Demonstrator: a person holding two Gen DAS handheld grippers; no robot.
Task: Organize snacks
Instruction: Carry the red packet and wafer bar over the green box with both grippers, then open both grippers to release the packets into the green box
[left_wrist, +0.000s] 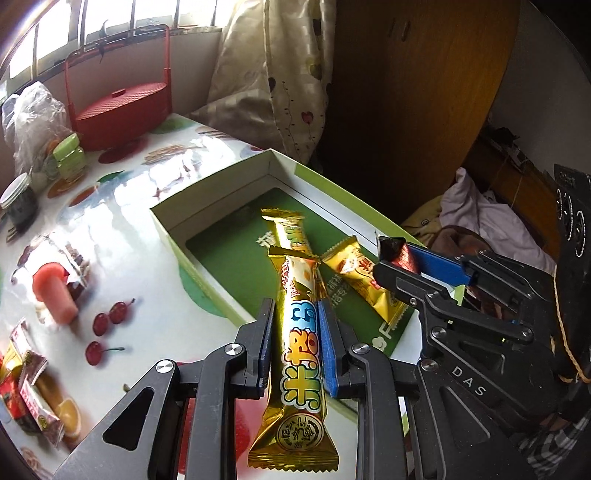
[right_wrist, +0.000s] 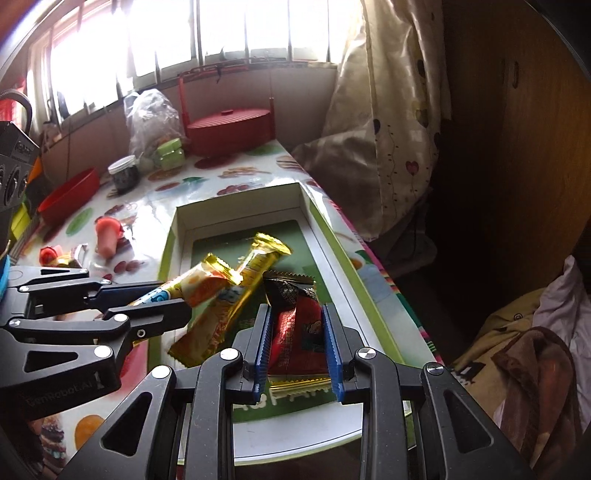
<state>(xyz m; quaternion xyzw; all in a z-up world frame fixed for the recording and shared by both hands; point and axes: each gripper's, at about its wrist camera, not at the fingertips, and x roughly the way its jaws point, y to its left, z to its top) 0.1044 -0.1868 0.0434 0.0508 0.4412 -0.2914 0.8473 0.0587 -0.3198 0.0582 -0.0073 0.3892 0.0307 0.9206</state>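
— What's the left gripper (left_wrist: 295, 314) got?
— Its fingers pinch a long gold snack bar (left_wrist: 301, 354), held over the open box (left_wrist: 207, 254).
— And the right gripper (right_wrist: 297, 321)?
— Clamped on a red snack packet (right_wrist: 299, 332), above the same box.

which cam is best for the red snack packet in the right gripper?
Right wrist view. The red snack packet sits mid-frame, clamped between the right gripper fingers above the green-lined box, dark crimped top and gold bottom edge both visible. In the left wrist view only its dark end pokes past the fingers, seen side-on.
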